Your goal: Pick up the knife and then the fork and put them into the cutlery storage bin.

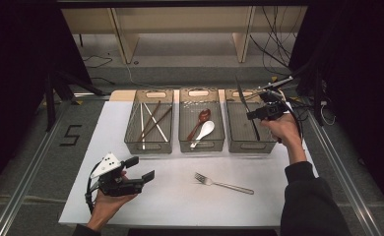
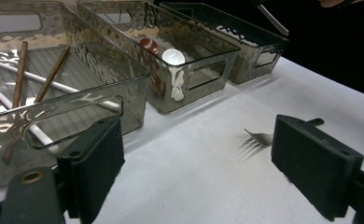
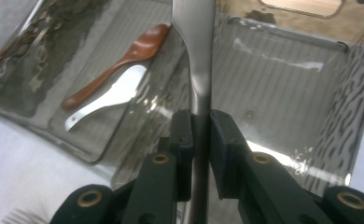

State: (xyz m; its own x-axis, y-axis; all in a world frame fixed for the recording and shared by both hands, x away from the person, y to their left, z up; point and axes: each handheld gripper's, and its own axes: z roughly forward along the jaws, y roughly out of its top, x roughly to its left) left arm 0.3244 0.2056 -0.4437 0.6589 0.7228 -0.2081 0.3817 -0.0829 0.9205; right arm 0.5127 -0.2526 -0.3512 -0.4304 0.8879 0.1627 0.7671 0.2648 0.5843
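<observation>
My right gripper (image 1: 254, 115) is shut on a metal table knife (image 1: 242, 98) and holds it over the right-hand clear bin (image 1: 251, 146). In the right gripper view the pads (image 3: 182, 135) pinch the knife (image 3: 194, 37) at its narrow part, and it points up and away above that bin (image 3: 287, 93). A metal fork (image 1: 224, 185) lies on the white table, front centre. At the front left my left gripper (image 1: 141, 168) is open, with nothing between its fingers. From the left gripper view (image 2: 196, 140), the fork tines (image 2: 259, 137) lie just beyond the right pad.
Three clear bins stand in a row at the back. The left bin (image 1: 149, 146) holds several chopsticks (image 1: 153, 123). The middle bin (image 1: 201, 145) holds a wooden spoon (image 1: 202, 118) and a white spoon (image 1: 205, 130). Cables hang at the back right.
</observation>
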